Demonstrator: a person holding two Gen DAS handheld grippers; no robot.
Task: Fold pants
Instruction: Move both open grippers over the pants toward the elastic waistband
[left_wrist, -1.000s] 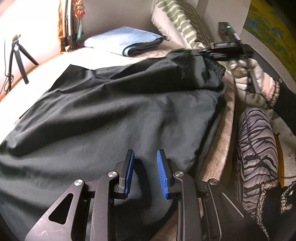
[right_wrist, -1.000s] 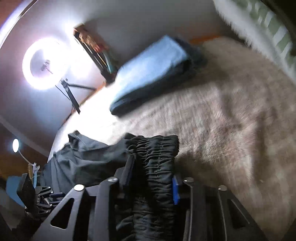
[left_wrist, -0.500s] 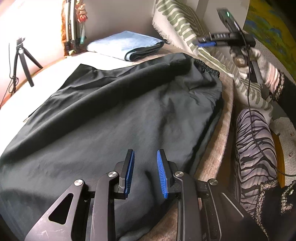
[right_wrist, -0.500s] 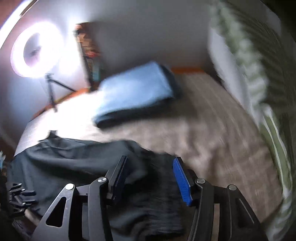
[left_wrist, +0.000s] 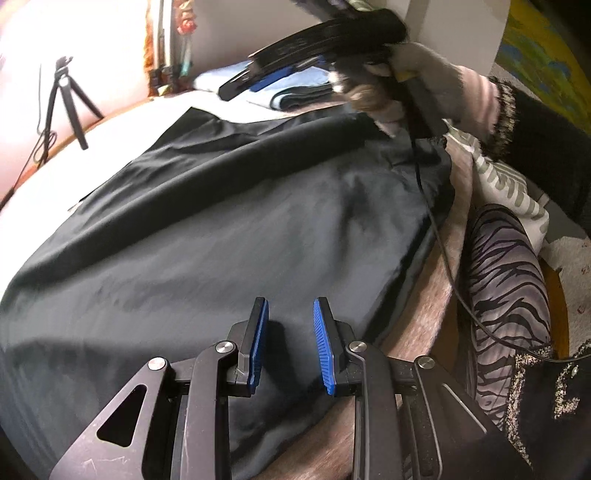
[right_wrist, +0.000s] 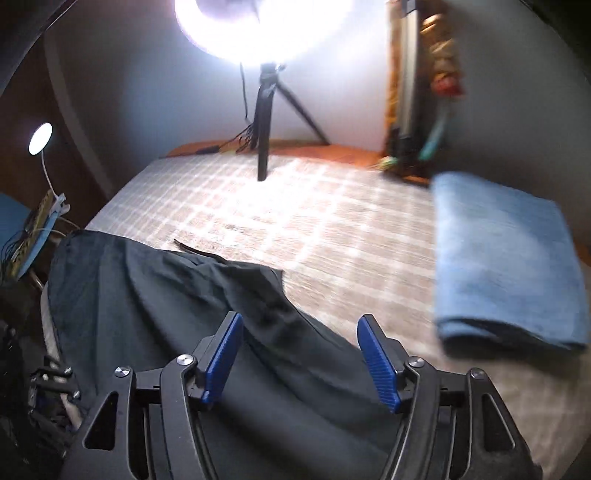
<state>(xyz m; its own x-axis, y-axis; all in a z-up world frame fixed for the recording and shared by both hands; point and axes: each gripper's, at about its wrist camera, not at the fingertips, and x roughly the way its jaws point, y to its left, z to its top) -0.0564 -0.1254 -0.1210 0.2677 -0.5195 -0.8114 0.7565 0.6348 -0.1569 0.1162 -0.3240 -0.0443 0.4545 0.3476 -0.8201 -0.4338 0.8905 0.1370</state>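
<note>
Checked beige bedding (right_wrist: 332, 221) carries everything. Just above it, the right gripper (right_wrist: 301, 354) hovers, blue-padded jaws opening, empty; the left gripper (left_wrist: 290, 343) is slightly parted, empty. Beneath both, smooth black fabric pants (left_wrist: 240, 229) lie spread flat, faintly creased, near a folded blue towel (right_wrist: 506, 258).

Left hand-held gripper (left_wrist: 290, 314) narrowly parted, empty; right hand-held gripper (right_wrist: 301, 325) opening, empty.
</note>
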